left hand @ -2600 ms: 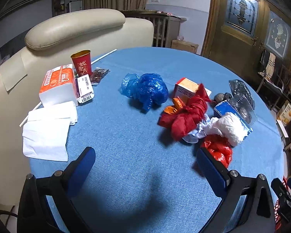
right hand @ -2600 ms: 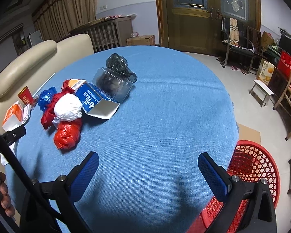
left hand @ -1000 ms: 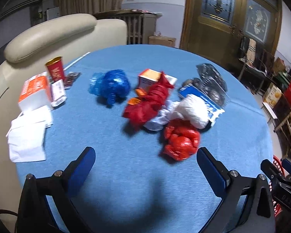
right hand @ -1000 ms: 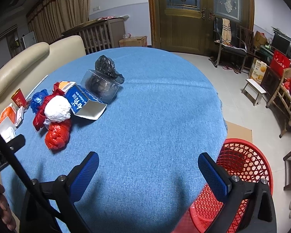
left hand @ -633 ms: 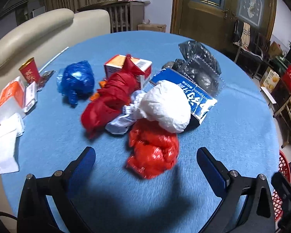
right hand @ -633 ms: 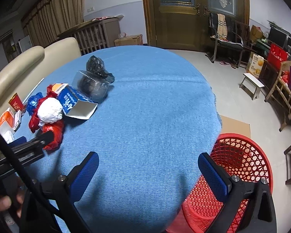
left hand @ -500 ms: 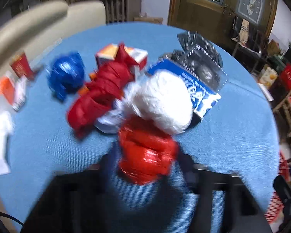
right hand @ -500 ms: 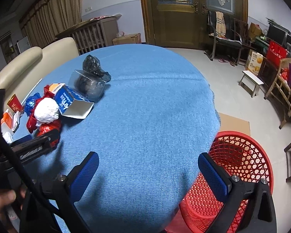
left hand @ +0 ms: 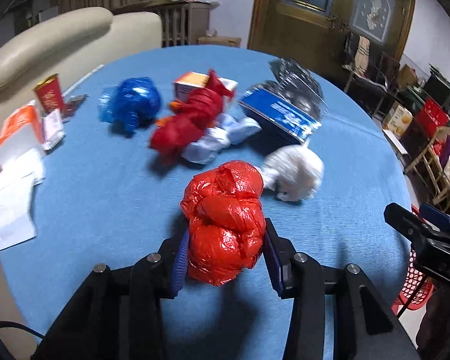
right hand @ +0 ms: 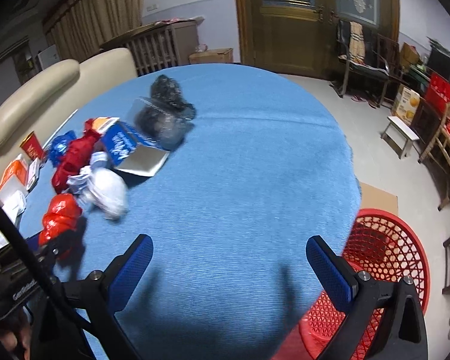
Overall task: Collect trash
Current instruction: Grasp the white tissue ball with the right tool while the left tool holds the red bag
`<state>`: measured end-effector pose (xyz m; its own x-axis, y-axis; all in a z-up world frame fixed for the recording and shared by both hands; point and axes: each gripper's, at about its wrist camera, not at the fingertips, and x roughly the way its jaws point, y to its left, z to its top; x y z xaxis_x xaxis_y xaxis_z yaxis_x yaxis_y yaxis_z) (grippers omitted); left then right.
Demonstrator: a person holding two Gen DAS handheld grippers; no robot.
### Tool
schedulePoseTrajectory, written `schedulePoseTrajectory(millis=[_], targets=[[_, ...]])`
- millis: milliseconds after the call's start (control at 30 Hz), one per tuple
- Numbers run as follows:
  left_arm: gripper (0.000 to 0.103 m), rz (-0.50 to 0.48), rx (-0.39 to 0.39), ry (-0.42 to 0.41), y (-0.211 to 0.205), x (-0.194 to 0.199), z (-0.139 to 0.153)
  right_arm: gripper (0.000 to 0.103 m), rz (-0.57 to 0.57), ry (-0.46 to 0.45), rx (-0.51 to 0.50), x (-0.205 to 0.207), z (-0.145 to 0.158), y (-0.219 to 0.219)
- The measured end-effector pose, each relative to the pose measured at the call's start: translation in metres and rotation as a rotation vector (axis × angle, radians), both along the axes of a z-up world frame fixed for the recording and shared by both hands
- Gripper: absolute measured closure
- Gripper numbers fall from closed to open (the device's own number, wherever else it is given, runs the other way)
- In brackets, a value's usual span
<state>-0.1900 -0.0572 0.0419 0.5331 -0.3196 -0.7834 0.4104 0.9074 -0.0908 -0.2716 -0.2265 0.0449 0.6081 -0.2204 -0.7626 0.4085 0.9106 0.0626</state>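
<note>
Left tool (left hand: 225, 255) clamped on red bag (left hand: 225, 222) — right tool (right hand: 229, 265) spread wide.

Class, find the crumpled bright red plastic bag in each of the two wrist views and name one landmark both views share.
Left wrist view: the crumpled bright red plastic bag is low in the centre, between the left gripper fingers.
Right wrist view: it sits at the far left edge, below the middle.
Shared landmark: the crumpled white plastic bag lies beside it in both views.
</note>
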Motion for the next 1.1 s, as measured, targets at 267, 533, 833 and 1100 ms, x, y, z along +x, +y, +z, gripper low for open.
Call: schedulePoseTrajectory(millis=[267,533,833,1100], targets=[[0.056,0.099,-0.032,-0.022,0.034,0.013,0.005,0.000,0.165,-0.037,0.020,0.031,0.011,0.037],[0.056,0.141,-0.057,-0.014,0.053,0.019,0.004,0.003,0.248,-0.018,0.092,0.079,0.002,0.063],[0.056,0.149,-0.057,-0.007,0.055,0.024,0.001,0.057,0.237,0.051,0.180,0.109,-0.029,0.072],[0.056,0.129,-0.052,-0.026,0.046,0.019,0.007,0.069,0.235,0.003,0.218,0.083,-0.019,0.059]])
